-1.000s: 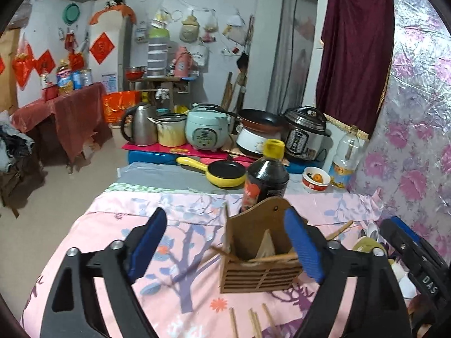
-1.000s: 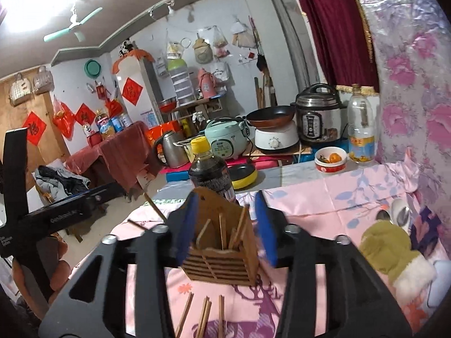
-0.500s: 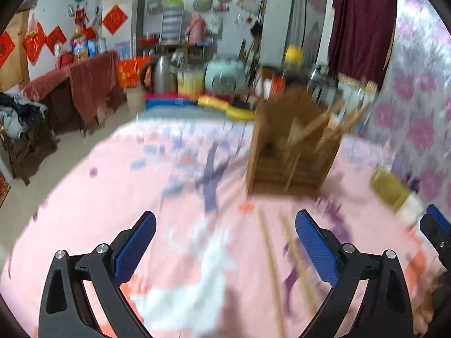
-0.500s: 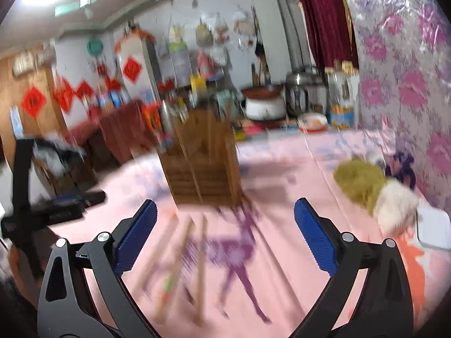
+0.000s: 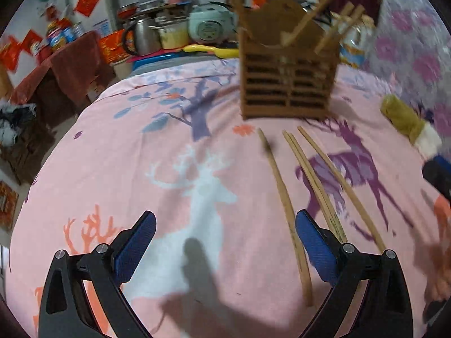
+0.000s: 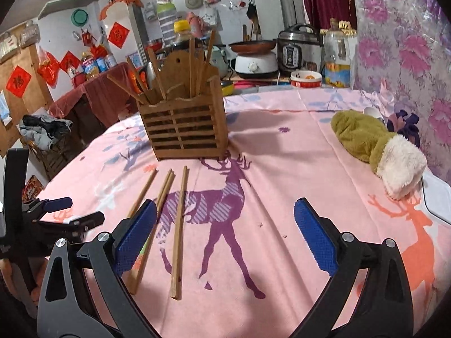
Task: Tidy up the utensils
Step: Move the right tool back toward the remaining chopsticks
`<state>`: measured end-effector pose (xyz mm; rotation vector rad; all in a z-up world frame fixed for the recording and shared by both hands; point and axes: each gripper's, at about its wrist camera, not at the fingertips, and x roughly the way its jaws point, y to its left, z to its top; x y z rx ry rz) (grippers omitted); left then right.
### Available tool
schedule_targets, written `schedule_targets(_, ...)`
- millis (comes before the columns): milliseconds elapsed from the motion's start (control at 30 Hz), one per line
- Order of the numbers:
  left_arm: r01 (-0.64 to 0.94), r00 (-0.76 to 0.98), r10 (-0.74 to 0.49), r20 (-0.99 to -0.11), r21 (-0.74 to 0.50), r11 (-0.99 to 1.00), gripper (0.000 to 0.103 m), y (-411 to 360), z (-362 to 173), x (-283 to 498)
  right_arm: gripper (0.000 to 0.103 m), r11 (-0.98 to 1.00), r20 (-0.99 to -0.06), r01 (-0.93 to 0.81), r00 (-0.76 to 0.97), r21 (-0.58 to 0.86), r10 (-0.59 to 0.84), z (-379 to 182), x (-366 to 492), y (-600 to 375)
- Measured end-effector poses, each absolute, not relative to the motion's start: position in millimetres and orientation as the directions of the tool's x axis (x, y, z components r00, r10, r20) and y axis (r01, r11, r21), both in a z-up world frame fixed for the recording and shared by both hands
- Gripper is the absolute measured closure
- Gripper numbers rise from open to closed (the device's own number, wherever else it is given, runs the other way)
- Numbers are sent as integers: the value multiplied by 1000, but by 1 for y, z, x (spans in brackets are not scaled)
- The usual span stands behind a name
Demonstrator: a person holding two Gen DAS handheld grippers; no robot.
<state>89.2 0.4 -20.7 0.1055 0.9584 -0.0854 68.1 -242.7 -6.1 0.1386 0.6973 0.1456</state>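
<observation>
You hold both the left gripper point(image 5: 225, 246) and right gripper point(image 6: 225, 232) with jaws apart, low over loose chopsticks point(image 6: 179, 225), ready to load the holder point(image 6: 184, 129).

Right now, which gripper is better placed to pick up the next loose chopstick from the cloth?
Probably the left gripper: open, with one loose chopstick running just inside its right finger. The right gripper, also open, has the chopsticks beside its left finger.

holder top point(image 5: 284, 8) blurred | left chopstick's near end point(image 6: 132, 214) behind right tongs point(image 6: 224, 231)
</observation>
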Motion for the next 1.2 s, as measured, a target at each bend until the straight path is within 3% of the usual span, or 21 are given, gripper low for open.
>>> schedule_targets(700,222,500,25,-866,156,962,6,-28,-51,88,8,966,-676,-19,711,258,195,-20,78,-260)
schedule_targets(967,213,430,-86,-899,8,977,4,-2,-55,80,9,963,-688,-18,696,269,205,-24,65,-263)
schedule_targets(1200,134,428,-42,-903,17,991,4,21,-55,81,9,977,-699,-85,687,194,198,-27,45,-251)
